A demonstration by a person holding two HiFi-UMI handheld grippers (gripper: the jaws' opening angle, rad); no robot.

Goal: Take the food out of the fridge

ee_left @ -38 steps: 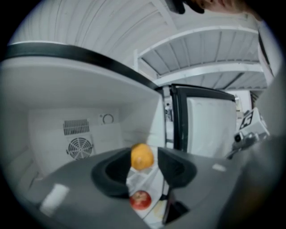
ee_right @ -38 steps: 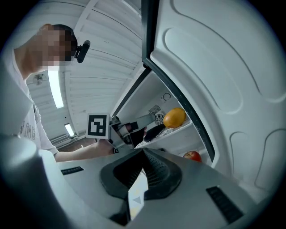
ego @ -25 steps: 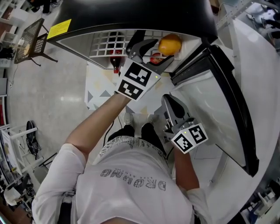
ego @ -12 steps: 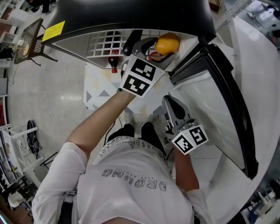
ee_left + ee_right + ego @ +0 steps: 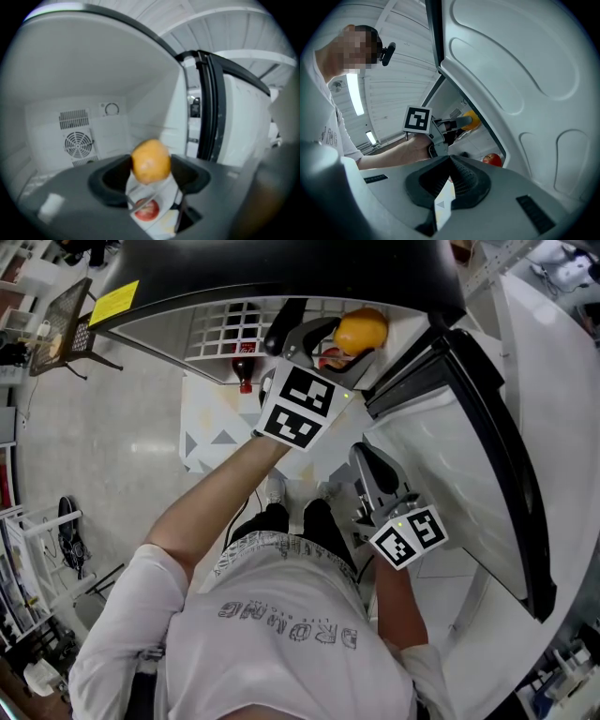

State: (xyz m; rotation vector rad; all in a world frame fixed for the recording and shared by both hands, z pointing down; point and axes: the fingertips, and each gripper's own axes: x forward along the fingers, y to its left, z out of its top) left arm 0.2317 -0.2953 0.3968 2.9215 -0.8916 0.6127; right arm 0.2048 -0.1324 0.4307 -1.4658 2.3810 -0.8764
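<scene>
- Orange (image 5: 362, 332) inside the fridge (image 5: 281, 273) lies between our left gripper's (image 5: 336, 341) jaws, apart but just closing; we have edged slightly closer.
- Our right gripper (image 5: 366, 457), jaws together, hangs beside the door (image 5: 450, 456).

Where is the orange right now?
Head view, top centre: the orange sits inside the open fridge, between the left gripper's jaws, which have just been closing; a red fruit lies close by.

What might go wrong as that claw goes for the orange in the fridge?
The left gripper's jaws have just been closing round the orange, which sits near their tips; whether they press it yet I cannot tell. Round fruit held so shallowly might slip and drop. It could also knock the red fruit below.
</scene>
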